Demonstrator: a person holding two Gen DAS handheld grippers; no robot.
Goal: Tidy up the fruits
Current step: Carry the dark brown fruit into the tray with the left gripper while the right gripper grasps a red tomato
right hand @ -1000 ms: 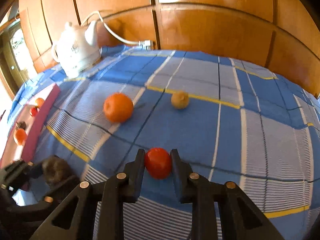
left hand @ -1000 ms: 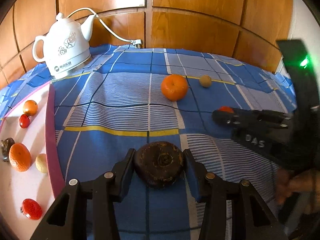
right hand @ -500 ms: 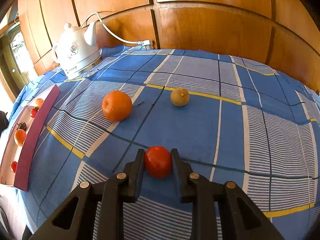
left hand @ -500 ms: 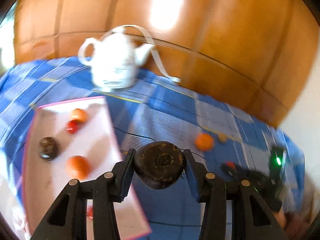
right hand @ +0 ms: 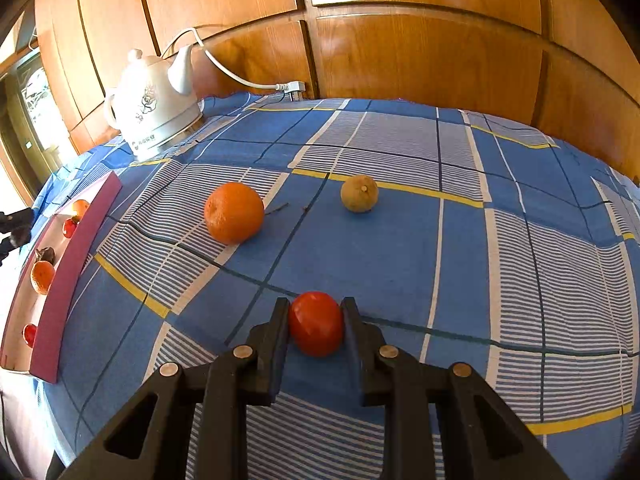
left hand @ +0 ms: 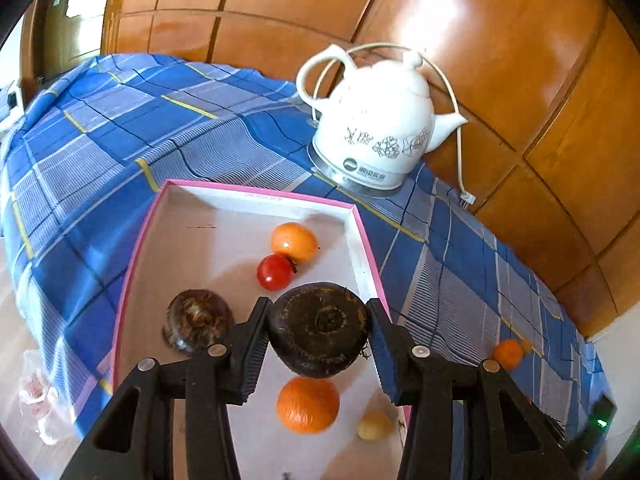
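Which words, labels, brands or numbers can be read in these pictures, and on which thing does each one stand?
No text reads clearly.
White kettle: a round logo and a line of print on its lower body, too blurred to read in either view.
Pink-edged tray: a small line of print on its far wall, too small to read.
The fruits, the blue checked cloth and the grippers show no text.

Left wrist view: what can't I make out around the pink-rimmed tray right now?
- Tray near end: cut off by the frame edge and hidden behind the left gripper.
- Floor under the held dark fruit: hidden by it.
- Red fruit seen from the right wrist: out of view here.
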